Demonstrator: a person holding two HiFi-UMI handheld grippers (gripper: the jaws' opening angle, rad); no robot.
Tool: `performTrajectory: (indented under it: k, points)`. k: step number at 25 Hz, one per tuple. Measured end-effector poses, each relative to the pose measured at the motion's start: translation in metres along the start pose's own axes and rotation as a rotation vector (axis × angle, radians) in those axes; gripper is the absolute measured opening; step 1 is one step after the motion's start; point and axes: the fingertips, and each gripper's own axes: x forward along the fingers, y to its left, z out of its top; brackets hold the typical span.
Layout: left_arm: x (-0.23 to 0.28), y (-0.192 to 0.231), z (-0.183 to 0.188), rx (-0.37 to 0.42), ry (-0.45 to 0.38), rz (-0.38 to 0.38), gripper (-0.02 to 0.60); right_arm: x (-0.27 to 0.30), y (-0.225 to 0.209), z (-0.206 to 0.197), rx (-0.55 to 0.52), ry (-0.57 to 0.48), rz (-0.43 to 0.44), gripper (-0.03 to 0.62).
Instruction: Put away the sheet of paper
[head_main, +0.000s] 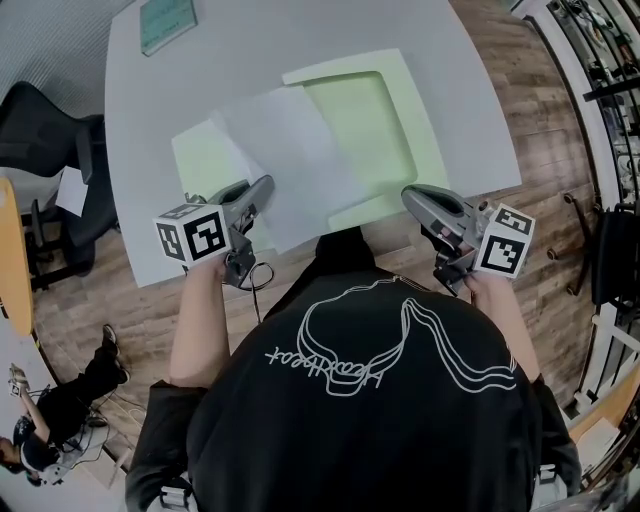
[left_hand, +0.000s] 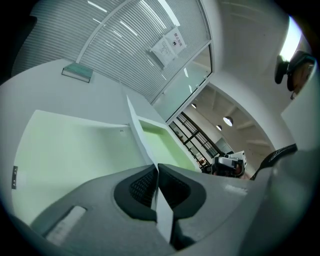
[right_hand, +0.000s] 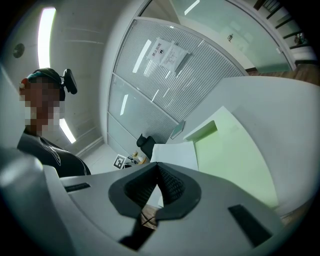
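Left gripper (head_main: 266, 185) pinches the near edge of the sheet of paper (head_main: 290, 160); right gripper (head_main: 408, 193) closed, apart.

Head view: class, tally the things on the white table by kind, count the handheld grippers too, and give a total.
Pale green open file case: 1
White sheet of paper: 1
Teal flat rectangular object: 1
Handheld two-jaw grippers: 2, the left gripper and the right gripper
Total: 5
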Motion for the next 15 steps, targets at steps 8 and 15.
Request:
performTrajectory:
  k: [8,15]
  points:
    - [0.011,0.003,0.002,-0.036,-0.002,0.001,0.011,-0.003,-0.003,-0.001,0.012,-0.004,-0.003,0.009]
    - [0.028,0.008,0.006,-0.084,0.012,0.003,0.011,-0.001,-0.009,-0.001,0.029,0.0,0.001,0.009]
